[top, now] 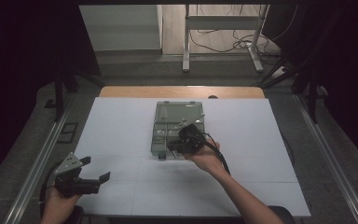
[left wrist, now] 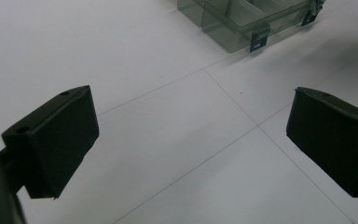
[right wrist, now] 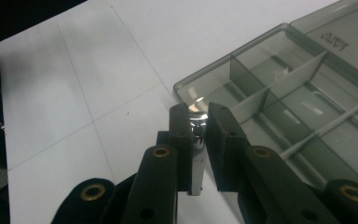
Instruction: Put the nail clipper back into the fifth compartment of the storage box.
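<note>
Right gripper (right wrist: 199, 122): jaws nearly closed, clamping a small shiny metal part (right wrist: 196, 154) between the black pads; part bright, hard-edged, seemingly a flat chrome piece with a rounded head, exact kind not determinable. Holding it pinched near the pad tips, probably to keep the piece free for lowering into a cell. Hovering at the near corner of the compartment box (right wrist: 279, 88), with the box lying just ahead and to the right of the jaws, apparently lining up with the nearest compartment.

Box: smoky translucent plastic, rigid, rectangular, split by thin upright dividers into several cells; hinged lid (top: 179, 111) lying open beyond the tray; small latch tabs (left wrist: 259, 38) hanging off the front edge. Resting flat on a smooth matte white table surface (top: 121, 135) ruled with faint thin lines.

Left gripper (top: 93, 173): jaws standing wide apart, gripping nothing, bare table showing between the blocky matte black pads (left wrist: 60, 135). Waiting well to the near left of the box, presumably keeping clear of the working hand.
</note>
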`<state>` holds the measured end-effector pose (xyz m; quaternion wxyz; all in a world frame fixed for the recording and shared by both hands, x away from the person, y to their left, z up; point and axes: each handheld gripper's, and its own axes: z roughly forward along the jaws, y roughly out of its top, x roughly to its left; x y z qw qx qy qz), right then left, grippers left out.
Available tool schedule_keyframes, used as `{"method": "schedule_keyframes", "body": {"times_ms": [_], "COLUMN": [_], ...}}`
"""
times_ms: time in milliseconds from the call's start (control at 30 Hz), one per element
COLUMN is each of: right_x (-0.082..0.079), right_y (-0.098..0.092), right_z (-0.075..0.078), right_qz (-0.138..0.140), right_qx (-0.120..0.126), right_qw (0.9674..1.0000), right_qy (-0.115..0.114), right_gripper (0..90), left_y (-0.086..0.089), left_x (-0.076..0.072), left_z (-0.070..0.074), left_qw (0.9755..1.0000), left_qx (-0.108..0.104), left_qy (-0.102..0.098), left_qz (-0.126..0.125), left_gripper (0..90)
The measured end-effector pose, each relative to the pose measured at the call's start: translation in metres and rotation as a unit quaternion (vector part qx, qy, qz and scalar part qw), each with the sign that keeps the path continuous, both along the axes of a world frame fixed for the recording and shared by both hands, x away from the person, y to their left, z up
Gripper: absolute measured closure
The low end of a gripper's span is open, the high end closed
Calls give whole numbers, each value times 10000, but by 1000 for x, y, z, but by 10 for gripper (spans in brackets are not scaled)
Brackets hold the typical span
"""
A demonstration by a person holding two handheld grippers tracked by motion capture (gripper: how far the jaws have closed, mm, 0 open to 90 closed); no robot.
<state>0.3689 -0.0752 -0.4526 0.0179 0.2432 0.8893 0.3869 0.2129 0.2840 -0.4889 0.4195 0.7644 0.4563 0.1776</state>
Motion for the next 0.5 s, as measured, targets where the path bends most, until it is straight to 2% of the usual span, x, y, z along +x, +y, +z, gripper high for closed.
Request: {"method": "schedule_keyframes", "body": {"times_ms": [500], "right_x": [15], "right_y": [20], "right_z": [0], "right_qz": [-74], "right_qx": [104], "right_qw": [9998], "right_qy": [-125], "right_gripper": [795], "left_y": [0], "left_x": [0], "left_z": [0], "left_qw": [10000], "left_qx": [-6], "left_qy": [2], "left_qz": [-3], "left_gripper": [28]}}
